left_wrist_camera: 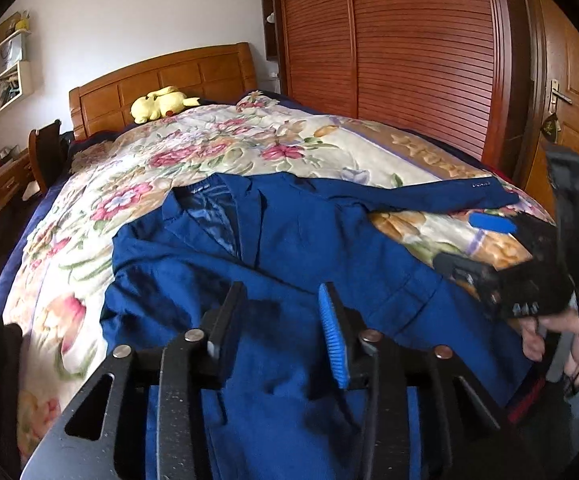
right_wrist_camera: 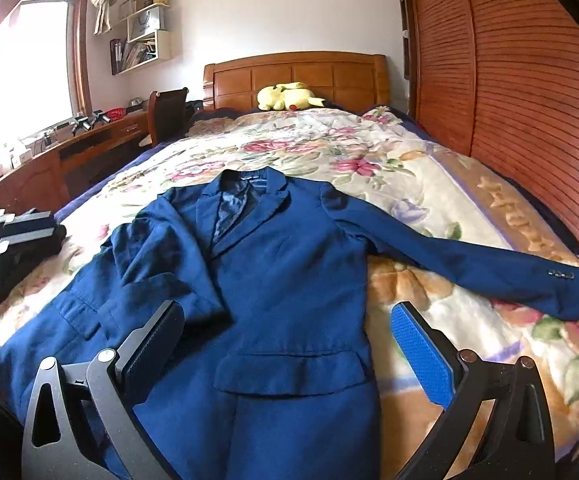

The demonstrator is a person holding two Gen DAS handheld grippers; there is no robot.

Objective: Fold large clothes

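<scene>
Blue jacket (right_wrist_camera: 273, 280) spread front-up on bed (right_wrist_camera: 469, 208), collar far, hem near. Right sleeve (right_wrist_camera: 469, 264) stretched right, nearer right tongs (right_wrist_camera: 293, 344). Both tongs held wide; left tongs (left_wrist_camera: 281, 320) empty above jacket.

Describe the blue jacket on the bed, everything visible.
The blue jacket is a dark blue blazer of matte woven-looking cloth, lying face up on the floral quilt, collar toward the headboard. Notched lapels open onto shiny dark lining. One sleeve stretches out sideways, with cuff buttons; the other is folded over the front. Flap pockets sit near the hem. Both grippers hover open above it; no contact is visible.
</scene>
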